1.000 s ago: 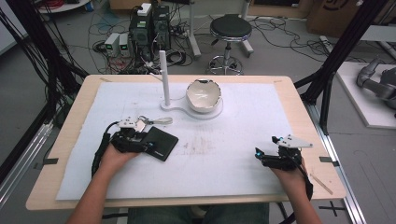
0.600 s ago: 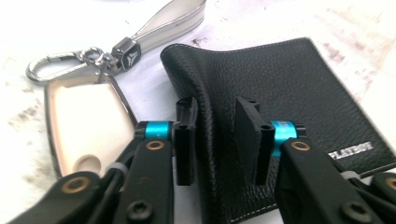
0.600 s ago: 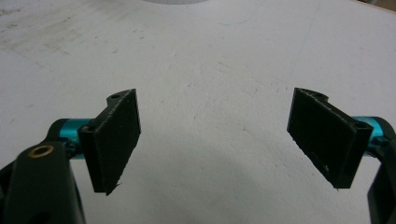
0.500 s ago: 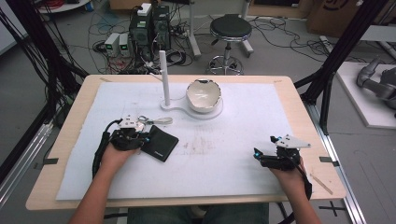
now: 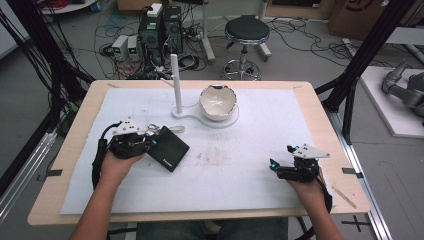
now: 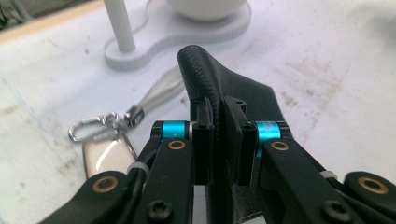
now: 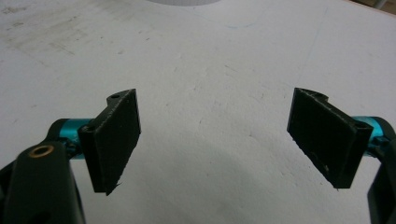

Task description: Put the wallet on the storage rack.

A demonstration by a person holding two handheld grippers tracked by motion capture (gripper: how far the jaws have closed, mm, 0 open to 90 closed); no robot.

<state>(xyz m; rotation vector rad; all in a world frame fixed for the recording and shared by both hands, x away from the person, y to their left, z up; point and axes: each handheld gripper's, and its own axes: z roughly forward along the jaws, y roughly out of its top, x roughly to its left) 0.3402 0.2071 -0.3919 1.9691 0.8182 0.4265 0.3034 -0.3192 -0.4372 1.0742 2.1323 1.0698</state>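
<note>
the black wallet (image 5: pixel 169 148) lies on the table's left side, one edge pinched between your left gripper (image 6: pixel 223 140) and lifted. keys (image 6: pixel 109 140) sit just beside it; a swing could drag them, or the thin grip could slip. your right gripper (image 7: pixel 219 140) hovers well apart over the bare mat (image 5: pixel 260 150), jaws wide.

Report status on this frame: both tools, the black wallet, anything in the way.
Left tool shut on black wallet, one edge lifted. Right tool open over bare mat. Key fob with carabiner lies beside wallet; nothing blocking.
</note>
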